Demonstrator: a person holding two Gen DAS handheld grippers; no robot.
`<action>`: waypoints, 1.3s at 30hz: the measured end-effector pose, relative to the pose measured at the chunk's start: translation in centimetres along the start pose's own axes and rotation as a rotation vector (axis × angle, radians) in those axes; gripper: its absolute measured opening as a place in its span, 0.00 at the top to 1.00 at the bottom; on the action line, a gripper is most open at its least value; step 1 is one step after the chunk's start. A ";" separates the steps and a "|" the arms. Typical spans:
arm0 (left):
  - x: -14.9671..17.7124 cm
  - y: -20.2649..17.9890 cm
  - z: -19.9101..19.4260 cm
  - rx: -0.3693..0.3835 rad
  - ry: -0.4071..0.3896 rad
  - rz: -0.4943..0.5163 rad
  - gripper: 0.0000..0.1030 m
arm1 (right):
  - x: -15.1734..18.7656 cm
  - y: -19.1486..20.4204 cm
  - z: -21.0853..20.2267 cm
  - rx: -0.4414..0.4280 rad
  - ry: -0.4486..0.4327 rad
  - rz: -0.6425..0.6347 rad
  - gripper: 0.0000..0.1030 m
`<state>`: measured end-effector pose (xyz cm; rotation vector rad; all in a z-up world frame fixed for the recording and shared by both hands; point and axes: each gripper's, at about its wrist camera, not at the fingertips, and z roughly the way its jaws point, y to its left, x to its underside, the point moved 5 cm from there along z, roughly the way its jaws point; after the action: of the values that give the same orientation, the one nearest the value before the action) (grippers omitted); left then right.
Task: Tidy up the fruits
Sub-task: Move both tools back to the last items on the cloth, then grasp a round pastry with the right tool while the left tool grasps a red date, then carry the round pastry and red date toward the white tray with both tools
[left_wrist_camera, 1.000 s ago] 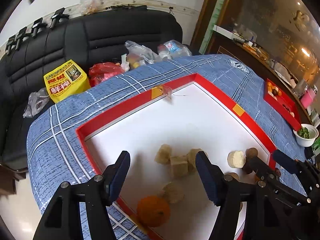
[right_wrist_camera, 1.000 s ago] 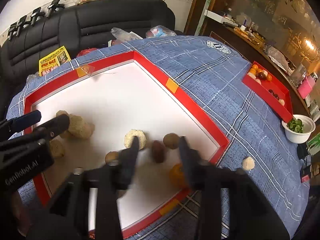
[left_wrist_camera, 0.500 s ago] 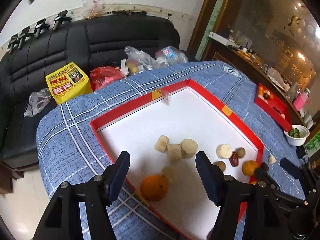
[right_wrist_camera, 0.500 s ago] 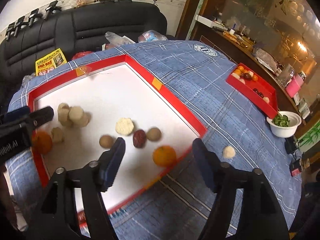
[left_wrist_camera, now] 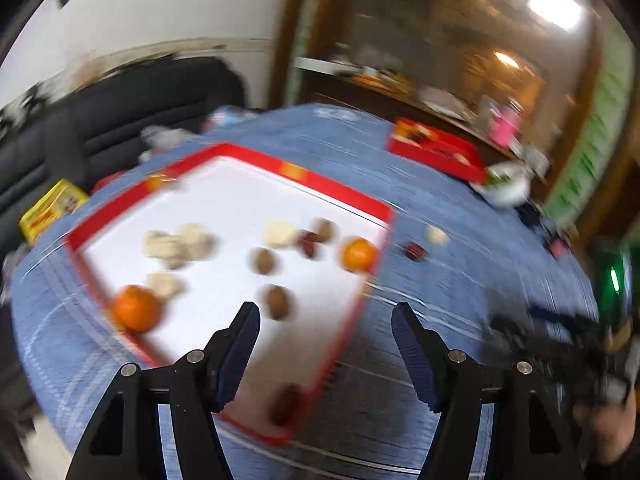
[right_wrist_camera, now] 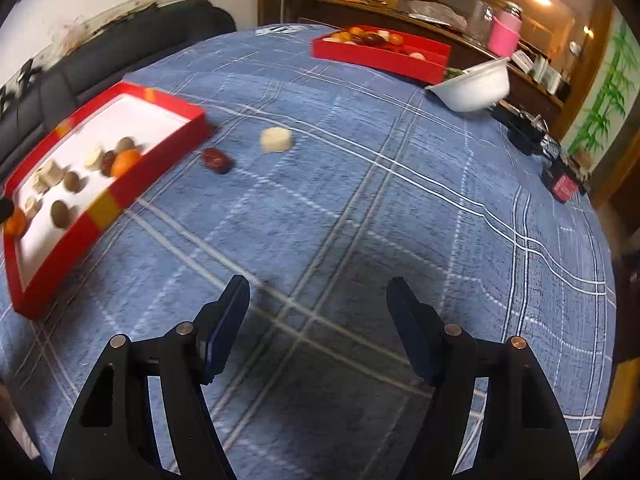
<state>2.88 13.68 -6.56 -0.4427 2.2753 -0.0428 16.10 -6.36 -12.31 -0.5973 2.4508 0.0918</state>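
Note:
A large red-rimmed white tray (left_wrist_camera: pixel 332 184) holds two oranges (left_wrist_camera: pixel 136 309), brown round fruits (left_wrist_camera: pixel 277 300), a dark red date and several pale chunks (left_wrist_camera: pixel 176 242). It also shows in the right wrist view (right_wrist_camera: pixel 176 136). A red date (right_wrist_camera: pixel 217 160) and a pale chunk (right_wrist_camera: pixel 276 139) lie on the blue cloth beside the tray. My left gripper (left_wrist_camera: pixel 326 320) is open and empty above the tray's near corner. My right gripper (right_wrist_camera: pixel 318 296) is open and empty above bare cloth. The left view is blurred.
A smaller red tray (right_wrist_camera: pixel 380 54) with fruits sits at the far side of the round table, a white bowl (right_wrist_camera: pixel 472 86) next to it. A black sofa (right_wrist_camera: pixel 120 60) with a yellow box (left_wrist_camera: pixel 50 210) stands behind. Dark gadgets (right_wrist_camera: pixel 528 130) lie at the right edge.
Both grippers have pulled back from the large tray and swung right. The right gripper now looks over the cloth toward the small tray. Both stay open and empty.

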 end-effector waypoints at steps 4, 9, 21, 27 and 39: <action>0.8 -3.2 1.4 0.021 0.033 0.102 0.36 | -2.4 0.2 1.4 -0.042 -0.031 -0.008 0.33; 1.0 -4.5 2.7 0.017 0.063 0.132 0.36 | -7.2 2.2 4.5 -0.083 -0.059 -0.037 0.40; -2.6 -8.2 8.8 -0.033 0.093 0.117 0.35 | -8.2 0.4 7.4 -0.101 -0.022 0.038 0.76; -4.0 -10.5 15.0 -0.113 0.173 0.120 0.74 | -4.5 -5.0 3.9 -0.086 -0.052 0.140 0.76; 1.3 -12.8 9.3 -0.028 0.119 0.224 0.82 | 0.4 -5.8 -0.8 -0.112 -0.091 0.161 0.76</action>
<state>12.73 2.31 -11.62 -0.2024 2.4320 0.0782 17.90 -11.88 -11.43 -0.4328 2.4132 0.3155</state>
